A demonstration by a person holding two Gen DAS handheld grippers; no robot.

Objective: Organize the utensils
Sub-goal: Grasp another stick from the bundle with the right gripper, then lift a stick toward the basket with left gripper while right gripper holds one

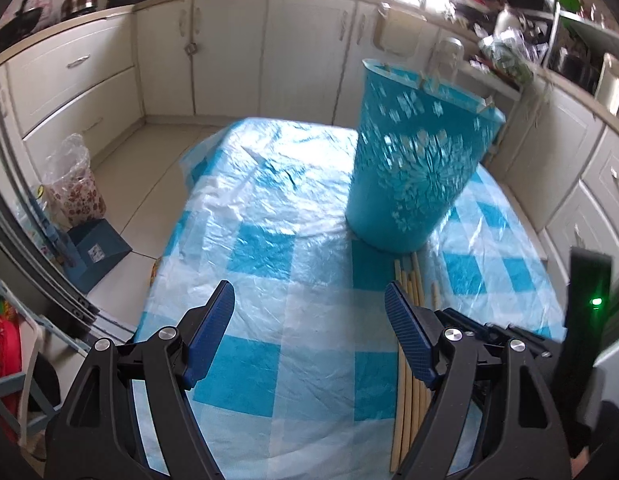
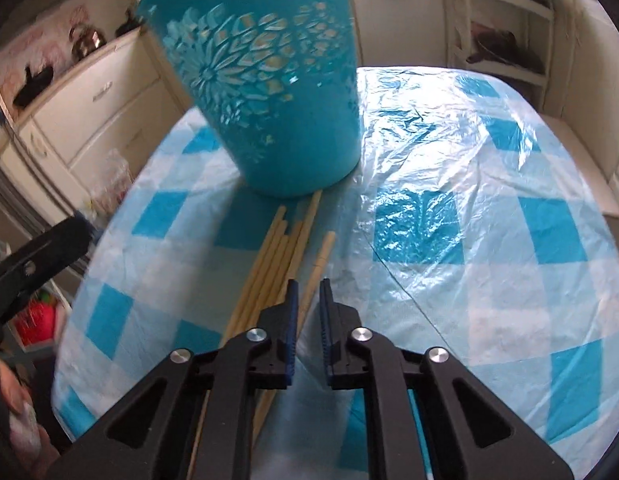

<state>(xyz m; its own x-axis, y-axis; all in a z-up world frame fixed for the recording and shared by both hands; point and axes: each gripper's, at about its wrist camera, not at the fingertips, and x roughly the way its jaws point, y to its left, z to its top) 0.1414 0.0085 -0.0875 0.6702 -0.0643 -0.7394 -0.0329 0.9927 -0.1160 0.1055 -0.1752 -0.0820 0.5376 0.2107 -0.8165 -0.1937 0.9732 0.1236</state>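
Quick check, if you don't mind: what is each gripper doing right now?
Left gripper: open, holding nothing.
Right gripper: nearly closed over the chopsticks; whether it grips one cannot be told.

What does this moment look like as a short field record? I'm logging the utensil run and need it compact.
surface: table with blue-and-white checked plastic cloth
container: teal cut-out holder, upright on the cloth
utensils: bundle of wooden chopsticks lying flat, tips by the holder's base
already in holder: a few wooden tips at the rim
left gripper: wide open, empty, above the cloth left of the chopsticks
right gripper: nearly closed, narrow gap, nothing between its fingers, over the chopsticks
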